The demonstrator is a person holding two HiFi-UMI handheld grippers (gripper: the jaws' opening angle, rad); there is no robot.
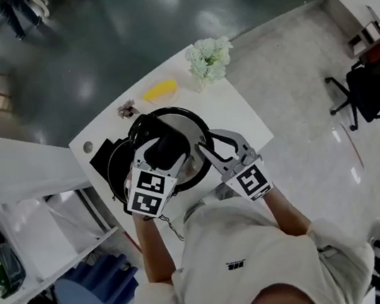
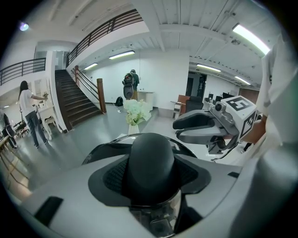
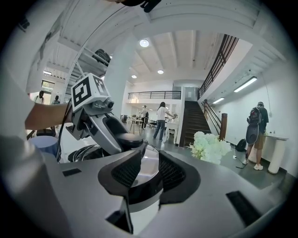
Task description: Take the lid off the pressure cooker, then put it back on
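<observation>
At the near left corner of the table (image 1: pixel 241 114): pressure cooker (image 1: pixel 115 168), black body, mouth apparently uncovered.
Above the near edge, just right of the cooker: lid (image 1: pixel 184 123), silver dome with black rim, held clear of the pot and overlapping it only at its left side.
Left gripper (image 1: pixel 168 151): jaws moderately wide, clamped round the lid's black knob (image 2: pixel 151 162).
Right gripper (image 1: pixel 206 141): jaws narrow, set on the lid's black rim at its right side, by the look of it gripping.
Along the far edge: white flowers (image 1: pixel 209 59) and a yellow item (image 1: pixel 159 89), well apart from the work.
Progress, as judged: removal done, the lid in both claws off the pot. Remaining: bring it back over the cooker's mouth, centre it, seat it and let go.
</observation>
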